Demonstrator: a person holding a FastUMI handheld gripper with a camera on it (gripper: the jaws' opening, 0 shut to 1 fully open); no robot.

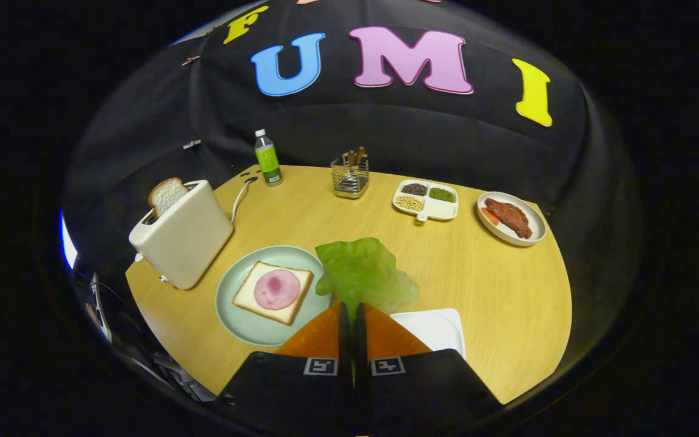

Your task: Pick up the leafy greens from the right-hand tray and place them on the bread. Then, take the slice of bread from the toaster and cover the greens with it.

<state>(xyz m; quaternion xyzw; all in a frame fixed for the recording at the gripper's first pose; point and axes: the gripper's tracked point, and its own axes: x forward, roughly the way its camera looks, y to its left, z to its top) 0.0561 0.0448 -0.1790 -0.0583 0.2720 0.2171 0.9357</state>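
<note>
Gripper (349, 315) clamped shut on leafy greens (364, 273) at the near edge; light, floppy, tear-prone. Bread (272, 292) ahead-left, on plate (246, 325).

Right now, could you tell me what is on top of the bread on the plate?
A round slice of ham lies on the bread. The gripper, shut on the lettuce, holds it beside the plate, not over it; nothing hides the bread.

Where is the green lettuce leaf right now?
In the gripper view, the lettuce leaf is pinched in the gripper, hanging just right of the plate with the bread, above the white tray.
</note>
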